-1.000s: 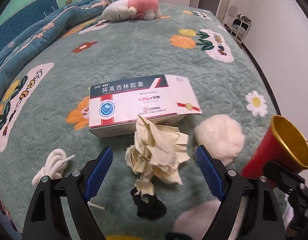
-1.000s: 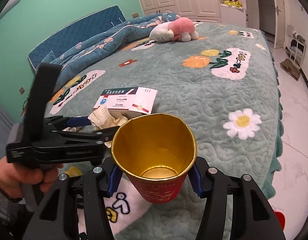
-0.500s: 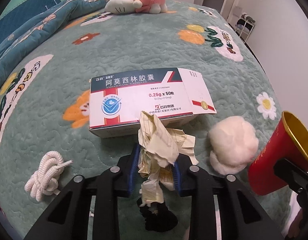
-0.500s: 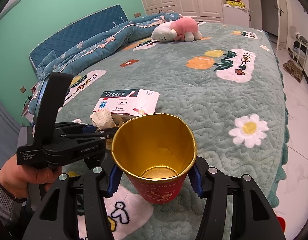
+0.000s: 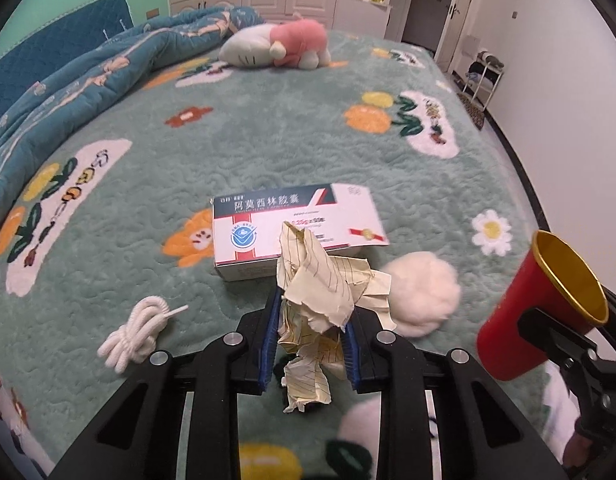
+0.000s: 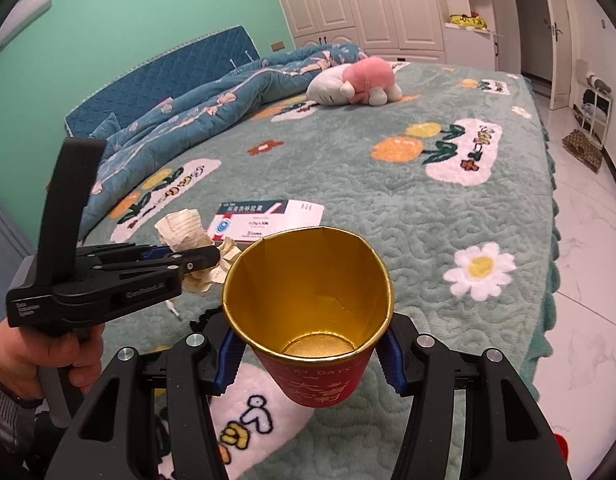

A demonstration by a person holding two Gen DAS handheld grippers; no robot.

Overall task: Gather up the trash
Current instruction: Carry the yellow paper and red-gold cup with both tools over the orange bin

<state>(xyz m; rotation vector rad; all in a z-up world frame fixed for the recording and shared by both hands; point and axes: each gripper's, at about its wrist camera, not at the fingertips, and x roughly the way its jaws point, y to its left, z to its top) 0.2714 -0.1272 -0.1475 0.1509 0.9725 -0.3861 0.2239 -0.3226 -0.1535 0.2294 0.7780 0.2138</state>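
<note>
Left wrist view: left gripper [image 5: 308, 334] clamped narrow on crumpled paper [image 5: 322, 296], lifted off the bed [image 5: 268, 140]. Pill box [image 5: 288, 226] lies just beyond the paper. Cotton ball [image 5: 424, 298] right of it, white cord [image 5: 138, 330] coiled at near left. Red cup [image 5: 544, 308] with gold inside tilts in at right edge. Plush toy [image 5: 280, 46] far back, blue quilt [image 5: 88, 76] far left.

Right wrist view: right gripper [image 6: 308, 354] grips cup [image 6: 308, 312] by its sides, mouth facing camera, nothing in it. Left gripper [image 6: 206, 258] at left, held by a hand [image 6: 40, 354], paper [image 6: 184, 234] between its fingers, just left of the cup rim and apart from it. Box [image 6: 268, 220] on bed [image 6: 388, 200] behind.
</note>
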